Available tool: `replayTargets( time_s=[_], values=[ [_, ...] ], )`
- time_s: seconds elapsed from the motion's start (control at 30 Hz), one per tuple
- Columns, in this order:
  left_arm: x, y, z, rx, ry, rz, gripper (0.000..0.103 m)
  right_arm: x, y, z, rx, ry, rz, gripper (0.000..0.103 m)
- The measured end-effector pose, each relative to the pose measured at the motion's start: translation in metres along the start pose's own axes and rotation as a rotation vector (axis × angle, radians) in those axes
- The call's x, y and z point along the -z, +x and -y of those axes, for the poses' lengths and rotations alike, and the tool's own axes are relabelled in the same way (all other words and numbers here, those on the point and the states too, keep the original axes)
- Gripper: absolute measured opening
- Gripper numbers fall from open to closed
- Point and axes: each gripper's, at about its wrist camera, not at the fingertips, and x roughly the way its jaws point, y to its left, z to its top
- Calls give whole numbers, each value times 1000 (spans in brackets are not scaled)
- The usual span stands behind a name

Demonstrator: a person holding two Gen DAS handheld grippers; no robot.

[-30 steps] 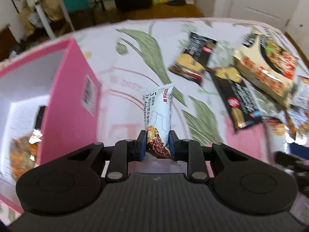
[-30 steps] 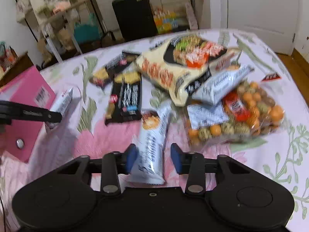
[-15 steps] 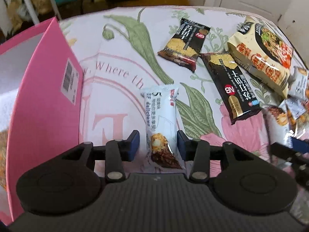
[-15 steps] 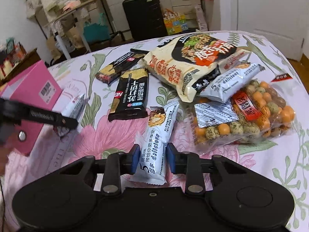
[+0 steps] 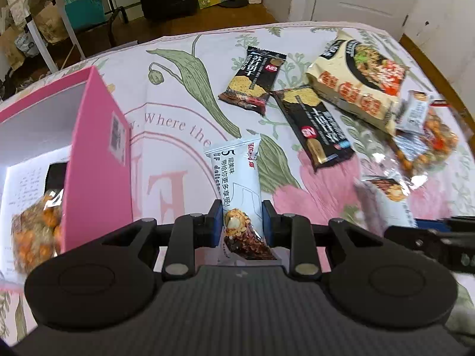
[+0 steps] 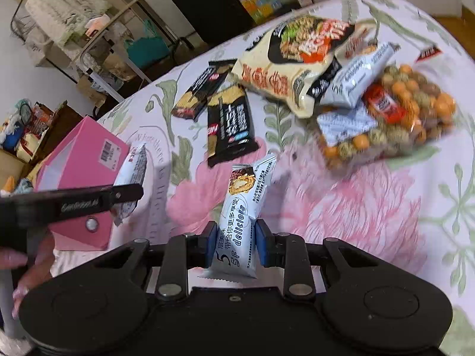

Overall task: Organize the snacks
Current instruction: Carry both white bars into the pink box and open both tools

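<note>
Left gripper (image 5: 242,222) clamps white snack bar (image 5: 237,178), pink box (image 5: 98,160) just left; right gripper (image 6: 234,240) clamps second bar (image 6: 240,207). Risk: slick wrappers slipping, missing box.

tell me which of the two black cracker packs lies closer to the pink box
The black cracker pack farther up the cloth, beside the green leaf print, is closer to the pink box; the other black pack lies against the noodle bag.
</note>
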Motion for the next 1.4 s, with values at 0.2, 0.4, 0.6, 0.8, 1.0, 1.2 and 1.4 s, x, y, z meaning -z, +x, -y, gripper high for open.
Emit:
replayTargets(
  time_s=[0.2,0.4,0.6,0.8,1.0,1.2,1.4],
  values=[
    [22,-41,-5,23,22,34,26,4,-14,-17,-6,27,-49,32],
    [41,-72,-12,58,18,4,26,9,-35,-42,-61,-28,-81,32],
    [48,-105,-24,55,12,1,26,13,-58,-80,-98,-147,-81,32],
    [54,-132,-47,43,-38,21,26,13,-71,-114,-132,-251,-89,32],
    [59,-158,-84,5,-113,79,26,8,-75,-163,-137,-415,-99,32],
    [57,-168,-133,-69,-225,130,26,0,-54,-217,-169,-574,-97,32],
    [50,-140,-174,-173,-368,194,26,-12,-6,-258,-184,-678,-58,32]
  ],
)
